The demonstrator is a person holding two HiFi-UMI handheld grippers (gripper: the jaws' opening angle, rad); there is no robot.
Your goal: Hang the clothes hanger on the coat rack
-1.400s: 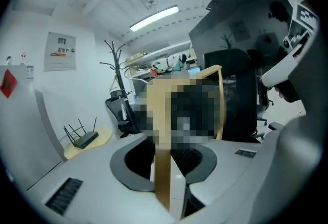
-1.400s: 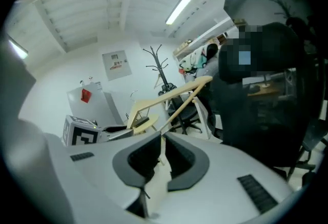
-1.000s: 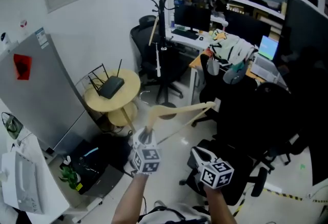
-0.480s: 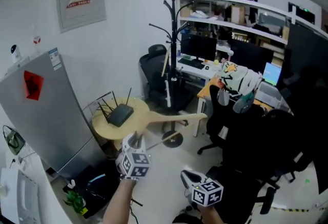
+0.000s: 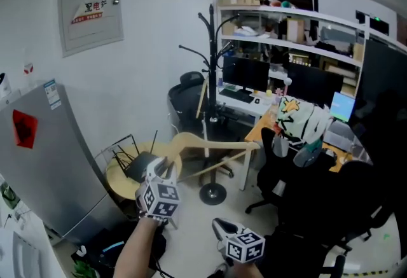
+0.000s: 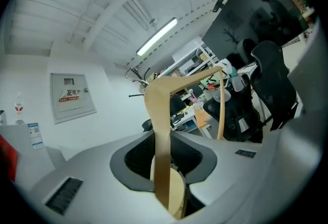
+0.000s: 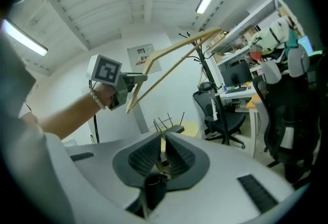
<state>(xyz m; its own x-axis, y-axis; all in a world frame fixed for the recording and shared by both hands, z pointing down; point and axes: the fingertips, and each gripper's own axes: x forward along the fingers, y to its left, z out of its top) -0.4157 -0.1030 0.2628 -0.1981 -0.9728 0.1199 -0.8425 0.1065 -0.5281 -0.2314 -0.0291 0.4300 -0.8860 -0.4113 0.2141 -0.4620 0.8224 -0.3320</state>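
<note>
A pale wooden clothes hanger sticks out to the right from my left gripper, which is shut on one end of it. In the left gripper view the hanger's arm runs up between the pads. The black coat rack stands behind the hanger, its round base on the floor. Seen from the right gripper view, the hanger is held high in front of the rack. My right gripper is lower and nearer; its jaws stand together with nothing clearly held.
A round wooden table carrying a black router stands left of the rack, beside a grey cabinet. Behind are an office chair, a desk with monitors and shelves. A black chair draped with clothing fills the right.
Both hands have moved forward toward the coat rack. The left one has risen with the hanger, which now lies in front of the rack's pole.
</note>
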